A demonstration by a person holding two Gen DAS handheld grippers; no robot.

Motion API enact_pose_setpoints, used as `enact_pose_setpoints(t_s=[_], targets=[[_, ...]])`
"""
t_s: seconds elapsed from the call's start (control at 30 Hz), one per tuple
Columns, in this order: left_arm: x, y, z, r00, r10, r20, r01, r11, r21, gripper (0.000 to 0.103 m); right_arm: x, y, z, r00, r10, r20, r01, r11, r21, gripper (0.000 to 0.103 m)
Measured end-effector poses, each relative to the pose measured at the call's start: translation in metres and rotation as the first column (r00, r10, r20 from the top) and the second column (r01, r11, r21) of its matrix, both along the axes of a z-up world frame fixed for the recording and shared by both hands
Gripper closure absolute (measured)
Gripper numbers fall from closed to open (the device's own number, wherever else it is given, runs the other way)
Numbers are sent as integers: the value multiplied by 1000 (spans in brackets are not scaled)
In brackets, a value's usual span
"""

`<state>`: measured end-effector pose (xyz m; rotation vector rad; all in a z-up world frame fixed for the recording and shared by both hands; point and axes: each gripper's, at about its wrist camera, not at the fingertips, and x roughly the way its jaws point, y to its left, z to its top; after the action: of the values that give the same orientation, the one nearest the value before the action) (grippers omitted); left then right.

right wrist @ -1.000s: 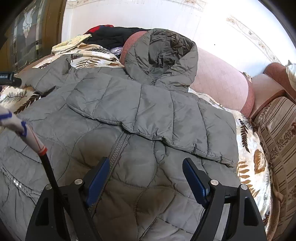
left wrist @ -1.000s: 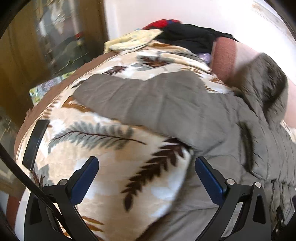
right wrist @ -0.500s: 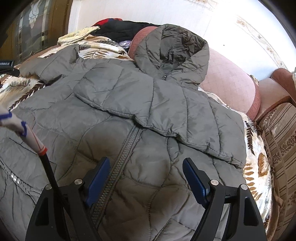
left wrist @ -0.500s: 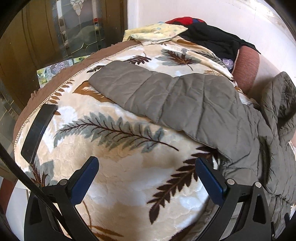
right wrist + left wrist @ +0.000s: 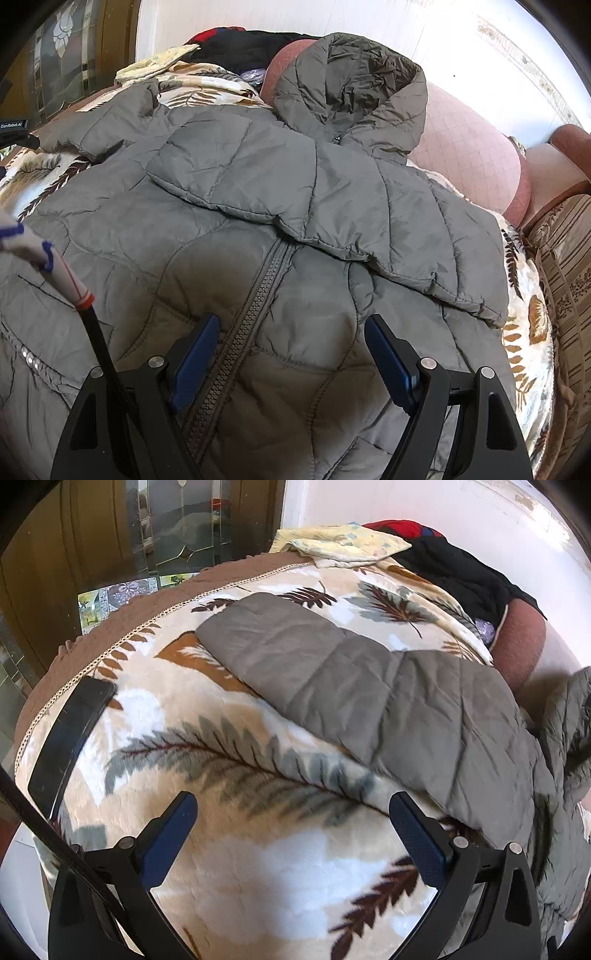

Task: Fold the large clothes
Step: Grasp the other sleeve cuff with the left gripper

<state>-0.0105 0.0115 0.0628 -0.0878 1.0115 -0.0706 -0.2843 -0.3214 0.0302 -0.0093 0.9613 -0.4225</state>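
One black flat phone-like slab lies at the left edge of the one leaf-printed plush blanket. One grey quilted hooded jacket lies spread on the blanket, one sleeve stretched out leftward, the other folded across its chest. The left tongs are released above bare blanket, and the right tongs are released above the jacket's zipper.

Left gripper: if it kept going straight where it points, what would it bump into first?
Probably the leaf-print blanket: that is what lies between the open left gripper fingers. The grey jacket sleeve lies further on and to the right, though depth is hard to judge.
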Motion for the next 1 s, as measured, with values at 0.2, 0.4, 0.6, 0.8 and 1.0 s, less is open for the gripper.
enact_pose_setpoints(t_s=[0.2, 0.4, 0.6, 0.8, 1.0], targets=[[27, 24, -3, 999, 49, -5, -49, 997, -59, 0, 0, -7, -3, 1000, -16, 2, 16, 999, 46, 15], [66, 61, -3, 988, 150, -39, -155, 964, -216, 2, 0, -10, -6, 1000, -24, 0, 24, 996, 84, 13], [95, 79, -17, 977, 200, -76, -214, 906, -364, 23, 0, -12, -8, 1000, -28, 1, 28, 994, 104, 12], [128, 68, -31, 977, 202, -66, -213, 929, -302, 23, -4, -17, -9, 999, -32, 6, 31, 992, 125, 10], [143, 53, -33, 967, 254, 23, -246, 953, -174, 64, -5, -18, -10, 999, -36, 10, 34, 991, 132, 10]])
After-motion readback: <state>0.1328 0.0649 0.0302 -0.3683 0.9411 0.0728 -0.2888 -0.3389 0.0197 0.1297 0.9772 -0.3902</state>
